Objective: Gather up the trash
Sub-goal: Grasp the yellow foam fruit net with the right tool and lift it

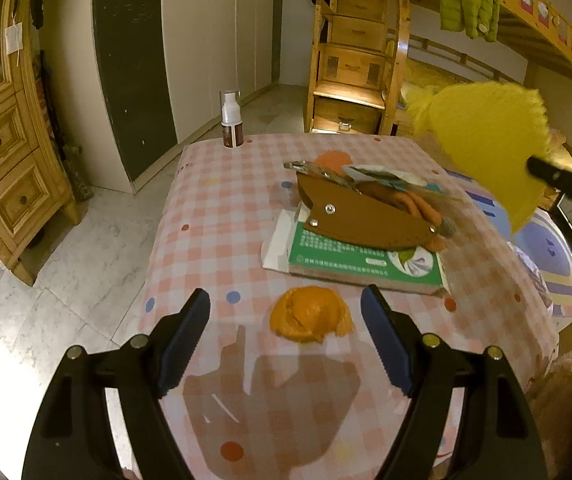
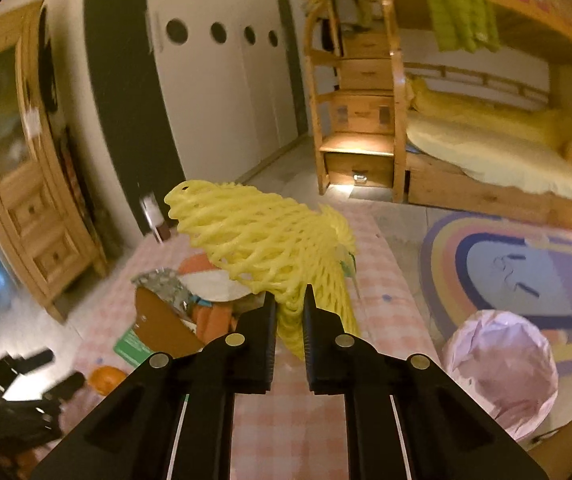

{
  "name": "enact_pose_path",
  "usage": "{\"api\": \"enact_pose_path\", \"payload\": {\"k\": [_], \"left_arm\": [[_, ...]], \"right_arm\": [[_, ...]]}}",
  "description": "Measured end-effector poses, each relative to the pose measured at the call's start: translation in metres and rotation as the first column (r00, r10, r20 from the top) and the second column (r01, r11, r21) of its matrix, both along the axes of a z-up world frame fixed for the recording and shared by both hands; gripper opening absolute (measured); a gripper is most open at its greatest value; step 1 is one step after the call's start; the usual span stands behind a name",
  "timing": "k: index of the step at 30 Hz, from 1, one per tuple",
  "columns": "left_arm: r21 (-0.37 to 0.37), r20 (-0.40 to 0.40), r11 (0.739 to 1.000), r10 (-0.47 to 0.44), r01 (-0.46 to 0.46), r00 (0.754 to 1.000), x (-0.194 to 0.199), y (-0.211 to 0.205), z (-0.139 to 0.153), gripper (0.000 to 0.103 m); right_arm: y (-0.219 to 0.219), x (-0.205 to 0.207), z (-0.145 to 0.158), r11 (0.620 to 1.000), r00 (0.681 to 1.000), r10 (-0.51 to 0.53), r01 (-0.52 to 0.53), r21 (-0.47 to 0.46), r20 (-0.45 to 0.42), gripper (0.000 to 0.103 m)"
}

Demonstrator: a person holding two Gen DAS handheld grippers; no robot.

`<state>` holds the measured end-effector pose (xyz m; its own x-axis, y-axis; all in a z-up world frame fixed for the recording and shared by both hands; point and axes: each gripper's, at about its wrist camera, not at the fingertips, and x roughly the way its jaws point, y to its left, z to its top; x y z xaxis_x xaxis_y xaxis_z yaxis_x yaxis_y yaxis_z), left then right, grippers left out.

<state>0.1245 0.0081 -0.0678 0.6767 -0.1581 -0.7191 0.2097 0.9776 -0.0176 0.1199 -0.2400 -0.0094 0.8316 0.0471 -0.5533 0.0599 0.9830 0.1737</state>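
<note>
My left gripper (image 1: 286, 316) is open just above the checked tablecloth (image 1: 214, 216), its jaws either side of an orange peel (image 1: 310, 315). My right gripper (image 2: 289, 308) is shut on a yellow foam fruit net (image 2: 262, 244) and holds it in the air above the table; the net also shows in the left wrist view (image 1: 489, 136). A brown leather tray (image 1: 361, 216) holds wrappers and more orange peel on a green book (image 1: 369, 260).
A pink-lined trash bin (image 2: 501, 368) stands on the floor right of the table, by a striped rug (image 2: 525, 256). A white spray bottle (image 1: 232, 120) stands at the table's far edge. A wooden cabinet (image 1: 6, 160) is left, a bunk bed behind.
</note>
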Motion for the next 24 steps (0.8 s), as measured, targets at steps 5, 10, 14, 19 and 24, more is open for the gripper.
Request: {"api": "enact_pose_path", "payload": {"k": [5, 10, 14, 19, 24], "left_arm": [[0.004, -0.018, 1.0, 0.004, -0.004, 1.0, -0.007, 0.004, -0.008, 0.076], [0.021, -0.05, 1.0, 0.003, -0.002, 0.999, -0.006, 0.001, -0.022, 0.075], [0.074, -0.052, 0.997, -0.008, 0.011, 0.999, 0.0, -0.009, -0.033, 0.074], [0.124, -0.081, 0.992, -0.021, 0.031, 0.996, 0.012, -0.023, -0.045, 0.075], [0.104, -0.081, 0.994, -0.023, 0.031, 0.996, 0.02, -0.025, -0.047, 0.074]], "right_arm": [[-0.015, -0.017, -0.001, 0.995, 0.999, -0.01, 0.014, 0.101, -0.035, 0.012], [-0.014, -0.017, -0.037, 0.986, 0.981, 0.025, 0.007, 0.165, -0.19, 0.013], [-0.015, -0.022, -0.049, 0.981, 0.973, 0.038, 0.008, 0.196, -0.229, 0.013], [-0.016, -0.028, -0.042, 0.982, 0.979, 0.036, 0.003, 0.187, -0.202, 0.013], [-0.019, -0.029, -0.04, 0.983, 0.98, 0.036, 0.001, 0.185, -0.198, 0.013]]}}
